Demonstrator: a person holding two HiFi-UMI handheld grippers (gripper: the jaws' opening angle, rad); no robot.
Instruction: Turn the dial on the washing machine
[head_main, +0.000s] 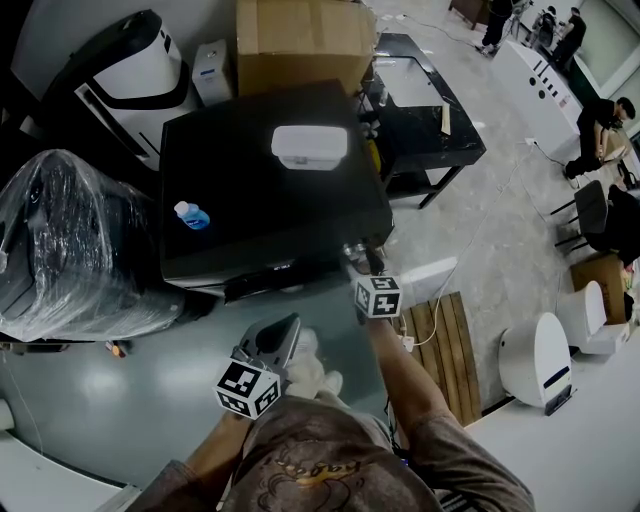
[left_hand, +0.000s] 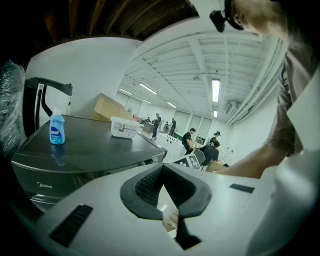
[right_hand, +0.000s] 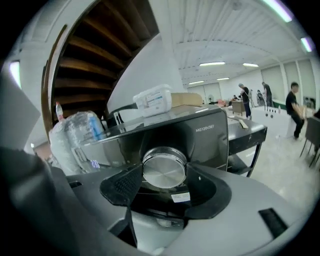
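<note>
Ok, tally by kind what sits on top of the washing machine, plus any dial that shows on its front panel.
Blue bottle: 1
White box: 1
Dial: 1
Total: 3

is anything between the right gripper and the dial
Nothing visible. The dial already sits between the jaws of the right gripper, which are closing on it. The space on either side of it looks clear, and only the washer front lies behind.
</note>
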